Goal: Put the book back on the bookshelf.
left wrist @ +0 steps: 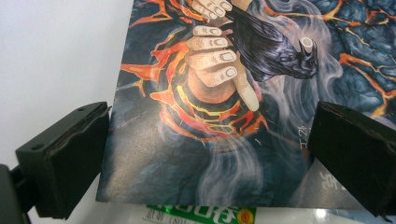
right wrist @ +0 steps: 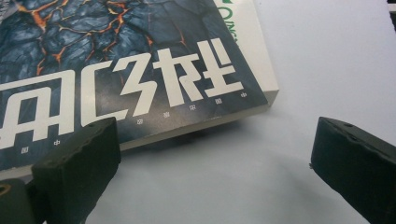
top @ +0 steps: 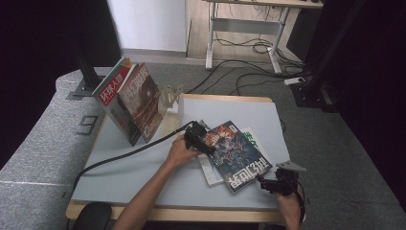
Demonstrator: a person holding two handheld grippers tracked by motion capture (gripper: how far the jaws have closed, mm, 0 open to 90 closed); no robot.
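Since both my left gripper [top: 203, 143] and right gripper [top: 268, 184] are spread wide over the magazine [top: 234, 154], I'd pinch its floppy, slick cover at the near edge.

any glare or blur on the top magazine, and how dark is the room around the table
High view: surroundings nearly black, table lit. Left gripper view: dark magazine sharp, cover faintly sheened, white tabletop washed out. Right gripper view: title crisp, near jaws soft, shadow under the magazine's edge.
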